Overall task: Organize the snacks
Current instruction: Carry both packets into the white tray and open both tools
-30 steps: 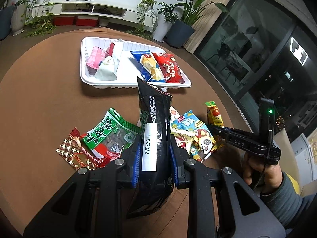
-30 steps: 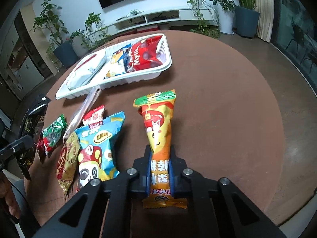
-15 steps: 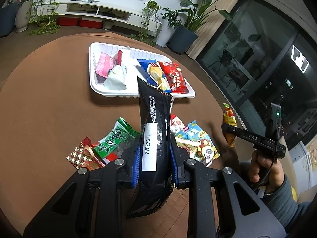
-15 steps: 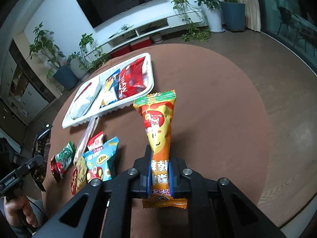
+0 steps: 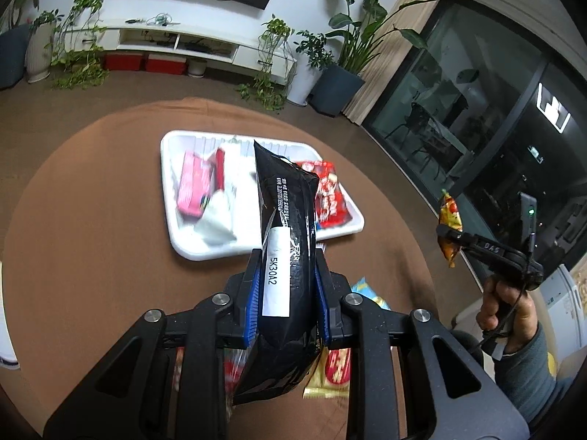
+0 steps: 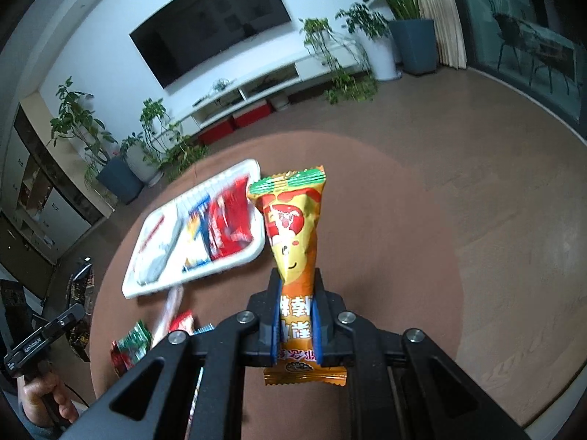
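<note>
Black foil packet [image 5: 288, 242]: you are holding it in the left gripper [image 5: 287, 295], whose blue pads [image 5: 254, 295] are pressing in on both sides of its lower half, beside the white label reading 5K30A2; the jaws are closed on it
Packet feel: you are judging a light, puffy, glossy pouch that is likely slippery, so you are better off pinching the flat body than the crimped end, and squeezing no harder than the pads are now, since the contents may crush
Packet position: its top is standing up out of the fingers and pointing towards the white tray [image 5: 205, 253], which is lying on the brown round table [image 5: 91, 220] beyond the fingertips
Orange snack packet [image 6: 293, 245]: you are gripping it in the right gripper [image 6: 296, 324], jaws shut on its lower printed part with the crimped tail hanging below and the green-edged top rising upright
Orange packet feel: it is looking thin, soft and light, bending easily, so a hold low on the body is keeping it steady
Tray relation: in the right wrist view the white tray is lying to the left of the orange packet, already holding a red packet [image 6: 229, 227] and others, blurred
Loose snacks: a green packet [image 6: 135, 341] and a few more are lying on the table below the tray, near both tools
</note>
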The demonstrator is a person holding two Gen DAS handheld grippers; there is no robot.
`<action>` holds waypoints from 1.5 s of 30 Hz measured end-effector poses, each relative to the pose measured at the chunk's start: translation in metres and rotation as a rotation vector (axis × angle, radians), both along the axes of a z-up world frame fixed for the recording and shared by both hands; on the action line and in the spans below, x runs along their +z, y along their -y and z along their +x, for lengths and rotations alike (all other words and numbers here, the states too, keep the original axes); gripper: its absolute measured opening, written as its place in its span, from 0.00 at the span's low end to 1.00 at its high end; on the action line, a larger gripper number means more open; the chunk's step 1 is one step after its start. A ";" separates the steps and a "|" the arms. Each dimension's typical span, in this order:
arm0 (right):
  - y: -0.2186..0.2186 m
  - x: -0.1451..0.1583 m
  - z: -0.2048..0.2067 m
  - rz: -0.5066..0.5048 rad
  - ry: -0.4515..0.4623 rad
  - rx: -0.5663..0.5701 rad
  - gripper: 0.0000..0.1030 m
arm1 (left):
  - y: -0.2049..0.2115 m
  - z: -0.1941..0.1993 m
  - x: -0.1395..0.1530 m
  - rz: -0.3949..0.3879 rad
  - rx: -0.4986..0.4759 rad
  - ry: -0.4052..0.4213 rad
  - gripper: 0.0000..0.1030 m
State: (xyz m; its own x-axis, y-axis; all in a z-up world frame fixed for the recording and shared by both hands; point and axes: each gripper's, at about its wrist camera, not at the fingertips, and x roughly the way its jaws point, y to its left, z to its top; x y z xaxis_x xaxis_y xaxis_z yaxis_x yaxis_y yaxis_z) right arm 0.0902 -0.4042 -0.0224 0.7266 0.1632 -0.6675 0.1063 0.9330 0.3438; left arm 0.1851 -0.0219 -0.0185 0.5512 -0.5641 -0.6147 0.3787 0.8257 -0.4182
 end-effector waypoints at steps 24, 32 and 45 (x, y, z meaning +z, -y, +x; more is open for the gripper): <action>-0.115 0.045 0.126 -0.069 0.072 0.264 0.14 | 0.056 0.105 0.010 0.059 0.001 -0.023 0.22; -0.128 -0.001 0.159 -0.110 -0.044 0.291 0.14 | 0.079 0.130 -0.022 0.108 0.003 -0.064 0.22; -0.139 -0.036 0.183 -0.169 -0.139 0.319 0.14 | 0.105 0.154 -0.047 0.151 0.019 -0.093 0.22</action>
